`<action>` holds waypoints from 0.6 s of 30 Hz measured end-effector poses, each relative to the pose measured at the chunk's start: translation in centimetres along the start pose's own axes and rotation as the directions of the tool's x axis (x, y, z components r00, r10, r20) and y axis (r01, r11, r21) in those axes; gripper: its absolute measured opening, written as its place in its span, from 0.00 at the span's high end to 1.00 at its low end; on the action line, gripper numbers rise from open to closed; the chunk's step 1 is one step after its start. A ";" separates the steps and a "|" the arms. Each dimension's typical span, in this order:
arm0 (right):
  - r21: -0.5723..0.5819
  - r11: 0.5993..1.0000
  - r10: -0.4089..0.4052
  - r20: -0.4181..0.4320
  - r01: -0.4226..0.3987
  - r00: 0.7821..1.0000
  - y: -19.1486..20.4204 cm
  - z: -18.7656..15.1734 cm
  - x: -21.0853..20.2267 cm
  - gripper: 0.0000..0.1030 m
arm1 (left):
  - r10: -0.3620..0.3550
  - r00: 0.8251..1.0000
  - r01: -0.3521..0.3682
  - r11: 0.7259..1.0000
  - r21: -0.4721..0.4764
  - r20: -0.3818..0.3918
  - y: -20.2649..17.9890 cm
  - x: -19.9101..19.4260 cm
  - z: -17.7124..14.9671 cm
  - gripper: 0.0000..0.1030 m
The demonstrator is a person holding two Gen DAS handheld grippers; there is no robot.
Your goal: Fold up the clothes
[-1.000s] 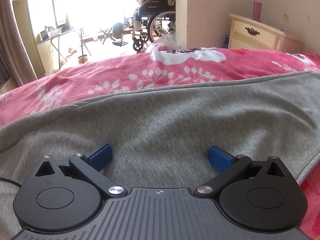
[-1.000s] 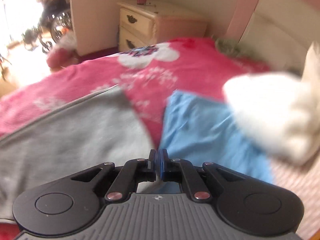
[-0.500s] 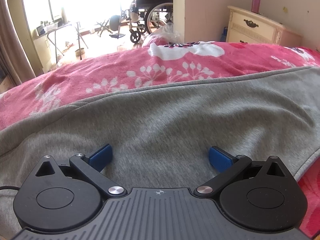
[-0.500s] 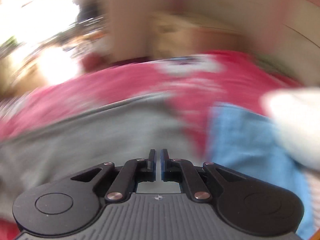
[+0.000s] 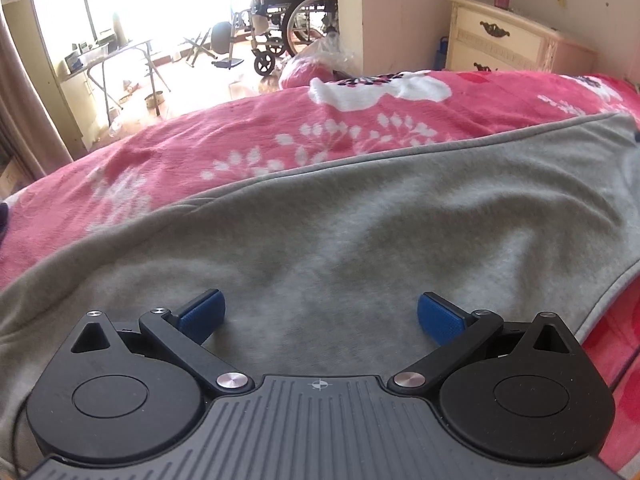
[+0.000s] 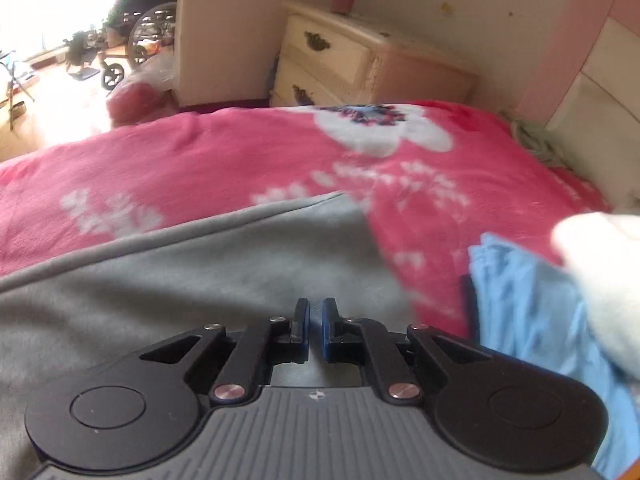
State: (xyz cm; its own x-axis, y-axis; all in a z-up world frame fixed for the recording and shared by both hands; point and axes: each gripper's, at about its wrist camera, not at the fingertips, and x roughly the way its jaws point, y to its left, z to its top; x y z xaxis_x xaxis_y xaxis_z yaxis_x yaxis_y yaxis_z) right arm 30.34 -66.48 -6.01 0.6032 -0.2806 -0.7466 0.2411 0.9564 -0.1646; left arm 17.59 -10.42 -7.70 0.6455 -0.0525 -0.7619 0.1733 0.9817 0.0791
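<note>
Pink floral blanket (image 5: 240, 152), grey garment (image 5: 360, 232) spread flat (creased), left tool (image 5: 319, 316) wide

The grey garment (image 5: 360, 220) is running out of the left wrist view at the left and right edges, and the left gripper (image 5: 319, 316) body is hiding its near part. Right of the grey garment, the blue cloth (image 6: 532, 312) and a blurred white thing (image 6: 604, 272) are being cut by the right wrist view's edge.
</note>
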 end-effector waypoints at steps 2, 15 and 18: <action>-0.103 0.977 0.190 0.021 -0.187 0.982 2.9 -1.0 -2.3 0.95 | -0.001 1.000 0.002 1.000 0.014 -0.016 0.4 -0.1 0.1 0.00; -0.187 0.853 0.497 0.008 -0.487 0.868 14.7 -1.3 -3.4 0.96 | 0.026 0.998 -0.023 0.998 0.061 -0.050 0.9 -0.4 -0.4 0.00; -0.262 0.746 0.616 -0.078 -0.612 0.784 15.9 -2.8 -6.2 0.95 | 0.023 0.998 -0.019 0.997 0.077 -0.051 1.0 -0.4 -0.5 0.00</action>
State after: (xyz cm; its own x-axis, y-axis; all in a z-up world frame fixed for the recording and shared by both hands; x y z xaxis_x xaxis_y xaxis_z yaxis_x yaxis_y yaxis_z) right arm 28.29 -49.25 -5.79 0.5618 0.3752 -0.7373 -0.3883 0.9066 0.1655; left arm 17.12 -9.29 -7.68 0.6109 -0.0209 -0.7914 0.2182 0.9654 0.1429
